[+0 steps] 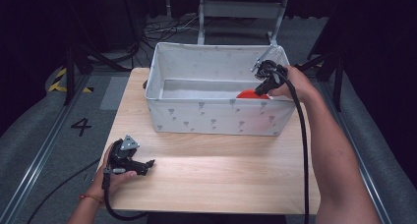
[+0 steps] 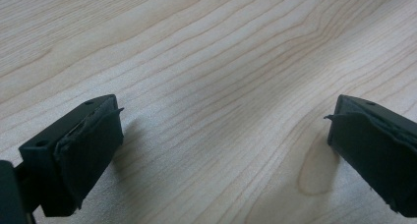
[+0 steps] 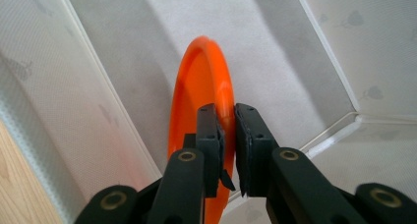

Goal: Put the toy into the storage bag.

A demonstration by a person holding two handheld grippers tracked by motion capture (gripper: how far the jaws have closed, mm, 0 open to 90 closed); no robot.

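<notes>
An orange plate (image 3: 196, 86) stands on edge inside a white fabric box (image 1: 216, 117), close to its right end, where a slice of it (image 1: 250, 94) peeks over the front wall. My right gripper (image 3: 227, 117) reaches down into the box and is shut on the plate's rim, one pad on each side. That gripper (image 1: 261, 88) sits at the box's right rim, held by a hand. My left gripper (image 1: 147, 165) rests low at the table's near left. Its jaws stand wide open over bare wood (image 2: 223, 135) with nothing between them.
The box stands at the far side of the light wooden table (image 1: 211, 172); its white walls (image 3: 74, 86) close in around the plate. A black cable (image 1: 301, 135) trails from the right gripper along the forearm. Dark floor with cables and a metal frame (image 1: 241, 10) lies beyond.
</notes>
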